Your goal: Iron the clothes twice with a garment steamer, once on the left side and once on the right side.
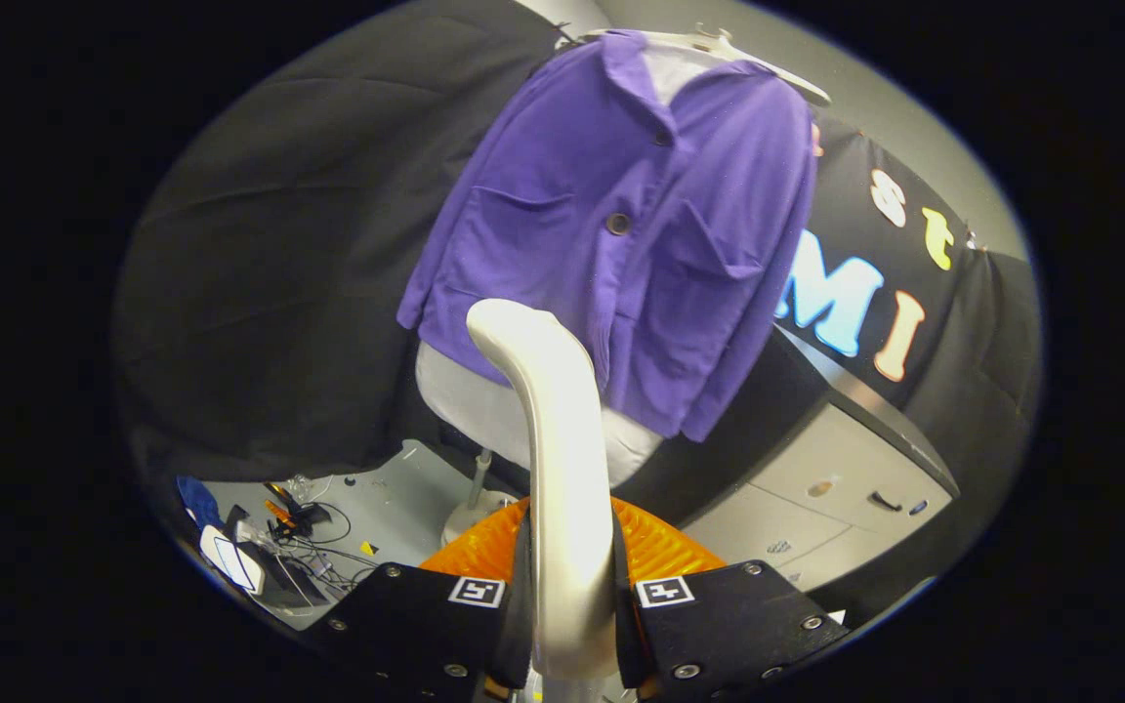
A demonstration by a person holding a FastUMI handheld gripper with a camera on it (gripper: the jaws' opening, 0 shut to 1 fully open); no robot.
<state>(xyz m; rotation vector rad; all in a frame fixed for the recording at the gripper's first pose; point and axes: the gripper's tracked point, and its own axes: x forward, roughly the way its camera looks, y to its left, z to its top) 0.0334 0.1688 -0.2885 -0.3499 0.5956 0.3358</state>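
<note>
Gripper view: tool [572, 596] clamped on cream steamer handle [562, 469], both fingers pressing its sides. Steamer head [523, 327] just short of purple jacket [621, 225], near hem by left pocket. Jacket hangs on white hanger [768, 63] over grey mannequin [484, 400]; cabinet [836, 488] behind. Judgement: hold grip firm, keep head against cloth, stroke slowly and evenly along one front panel.

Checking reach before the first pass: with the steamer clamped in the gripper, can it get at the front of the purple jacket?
Probably yes. The gripper is shut on the steamer, whose head points at the hanging purple jacket just beyond, with nothing between them.
</note>
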